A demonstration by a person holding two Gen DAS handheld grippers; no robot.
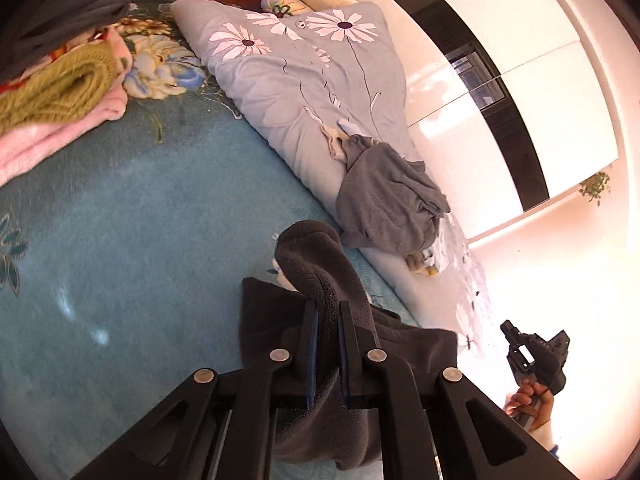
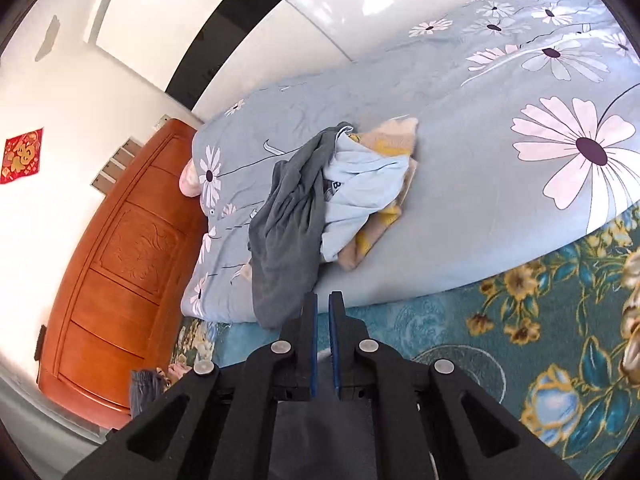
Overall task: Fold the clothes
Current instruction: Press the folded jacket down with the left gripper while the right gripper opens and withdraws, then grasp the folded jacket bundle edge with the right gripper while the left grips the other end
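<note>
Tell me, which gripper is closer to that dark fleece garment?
Left. The left gripper is clamped on the dark fleece garment, holding a fold; the right gripper grips nothing and hangs off to the side.

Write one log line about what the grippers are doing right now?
left hand-held gripper: shut on dark fleece garment | right hand-held gripper: nearly shut, nothing seen held | grey garment: unfolded on quilt

A fleece garment (image 1: 320,280) is pinched in the left gripper (image 1: 328,320), draped ahead on the blanket (image 1: 140,240). Beyond it, a quilt (image 1: 304,80) is topped by a clothes pile (image 1: 384,200). Folded stack (image 1: 60,100) sits far left.
</note>
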